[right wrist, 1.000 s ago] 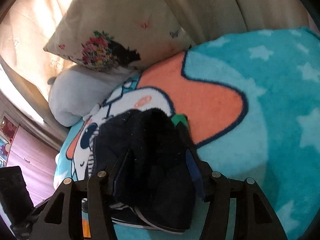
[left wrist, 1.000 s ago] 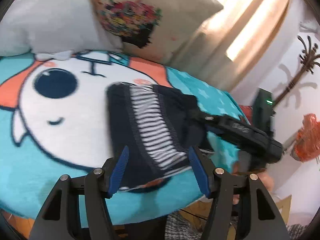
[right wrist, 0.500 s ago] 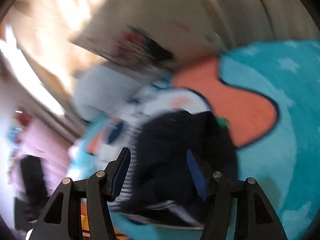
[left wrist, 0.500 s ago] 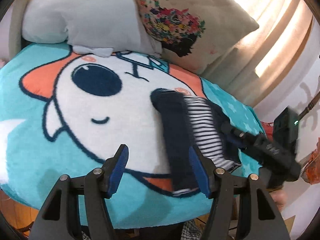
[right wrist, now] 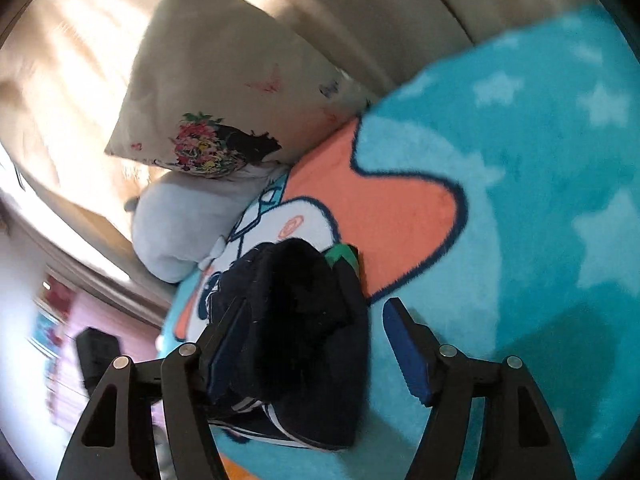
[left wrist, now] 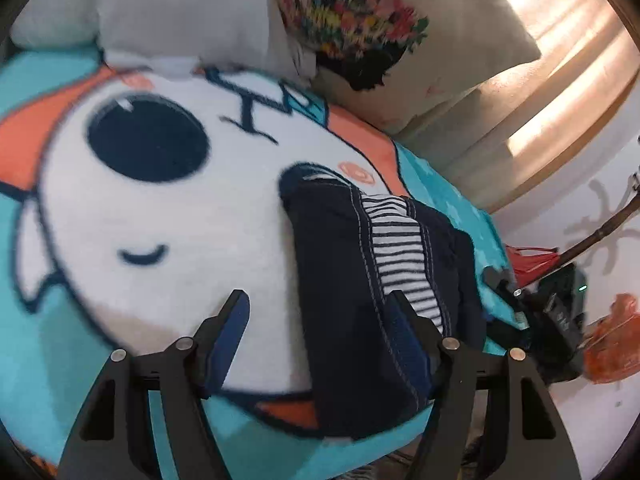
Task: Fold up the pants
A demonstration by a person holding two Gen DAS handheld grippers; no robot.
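The dark navy pants (left wrist: 352,280) with a striped panel lie folded in a compact bundle on the cartoon blanket (left wrist: 160,208). In the left wrist view my left gripper (left wrist: 320,320) is open and empty, its right finger over the bundle's near part. The other gripper's black body (left wrist: 552,328) shows at the bundle's far right. In the right wrist view the pants (right wrist: 296,328) are a dark lump between the fingers, closer to the left finger. My right gripper (right wrist: 316,336) is open, its fingers apart around the bundle.
A floral pillow (left wrist: 384,28) and a pale grey plush pillow (left wrist: 168,12) lie at the head of the bed. Curtains (left wrist: 560,80) hang behind. The bed edge runs just below the pants. An orange object (left wrist: 612,344) sits off the bed to the right.
The left gripper has swung so the pants now lie under its right finger. The right gripper stayed open; its view shifted and the pants sit nearer its left finger.
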